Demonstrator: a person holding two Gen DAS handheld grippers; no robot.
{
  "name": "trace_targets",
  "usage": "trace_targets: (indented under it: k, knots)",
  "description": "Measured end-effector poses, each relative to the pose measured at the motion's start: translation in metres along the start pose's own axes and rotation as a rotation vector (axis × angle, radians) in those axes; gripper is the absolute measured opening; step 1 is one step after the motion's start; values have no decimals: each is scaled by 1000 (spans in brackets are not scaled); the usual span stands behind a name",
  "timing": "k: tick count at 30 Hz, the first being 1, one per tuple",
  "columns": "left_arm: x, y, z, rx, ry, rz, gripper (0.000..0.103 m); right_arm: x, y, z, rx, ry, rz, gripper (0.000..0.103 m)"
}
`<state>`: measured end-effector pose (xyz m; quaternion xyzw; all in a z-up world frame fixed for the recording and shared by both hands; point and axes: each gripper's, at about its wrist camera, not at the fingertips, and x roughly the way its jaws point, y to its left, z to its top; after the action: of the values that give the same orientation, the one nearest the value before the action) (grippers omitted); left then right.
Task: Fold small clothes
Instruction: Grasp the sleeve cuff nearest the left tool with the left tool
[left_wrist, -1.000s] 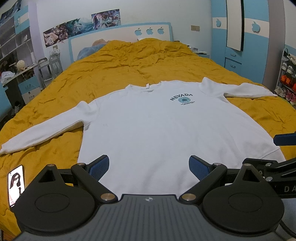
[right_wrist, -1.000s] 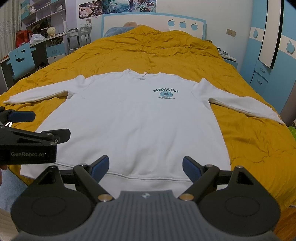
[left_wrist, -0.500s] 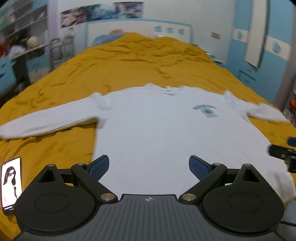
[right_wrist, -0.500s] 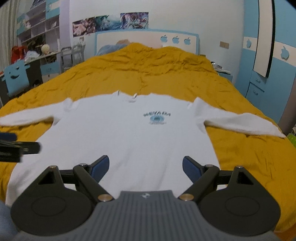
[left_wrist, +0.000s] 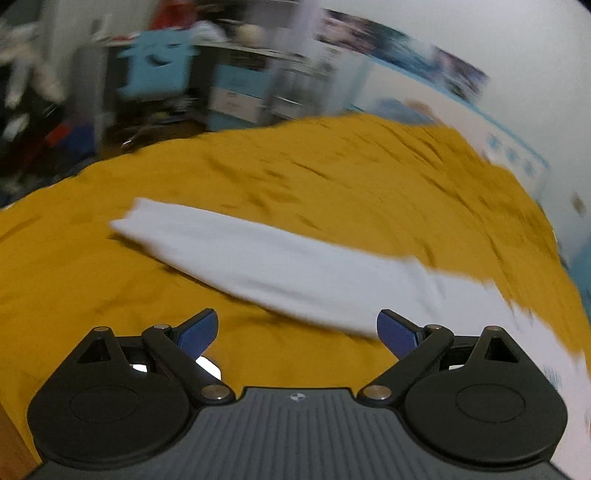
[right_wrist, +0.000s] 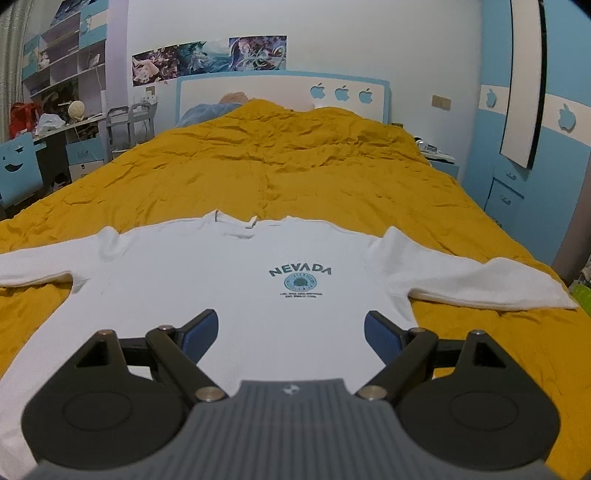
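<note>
Yellow bedspread (right_wrist: 295, 173) carries flat white sweatshirt (right_wrist: 207, 288); left gripper (left_wrist: 297, 330) and right gripper (right_wrist: 290, 330) both spread wide, empty.

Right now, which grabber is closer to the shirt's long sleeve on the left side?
Left. The left gripper hangs open right before that left sleeve, which fills its view. The right gripper hangs open over the shirt's body, with the sleeve off at its side.
</note>
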<state>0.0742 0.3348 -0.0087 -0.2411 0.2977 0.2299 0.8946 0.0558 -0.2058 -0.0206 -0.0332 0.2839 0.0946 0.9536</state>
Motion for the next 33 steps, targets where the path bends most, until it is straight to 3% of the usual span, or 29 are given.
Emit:
trace_targets:
  k: [6, 12, 14, 16, 17, 18, 19, 22, 26, 30, 33]
  knots:
    - [42, 85, 31, -226, -10, 52, 103, 35, 8, 9, -23, 14, 37, 80]
    - [79, 136, 45, -430, 11, 71, 90, 71, 23, 23, -19, 54, 49, 62]
    - [89, 146, 48, -470, 7, 83, 83, 80, 33, 28, -25, 56, 62, 57]
    - [90, 146, 49, -472, 5, 102, 57, 84, 42, 30, -45, 58, 76, 56]
    - [91, 144, 50, -455, 12, 108, 46, 86, 47, 30, -57, 56, 82, 55]
    - [92, 139, 53, -421, 21, 122, 24, 87, 50, 31, -70, 55, 90, 55]
    - [90, 132, 54, -383, 22, 124, 17, 90, 54, 32, -83, 57, 96, 55]
    - [74, 104, 59, -261, -52, 126, 11, 95, 57, 32, -88, 77, 101, 55]
    - [42, 37, 67, -57, -130, 91, 9, 97, 52, 31, -71, 91, 99, 51]
    - [4, -62, 60, 210, -187, 8, 9, 93, 42, 30, -41, 98, 99, 48]
    - [-16, -131, 42, 342, -185, -82, 9, 92, 33, 28, -10, 105, 97, 42]
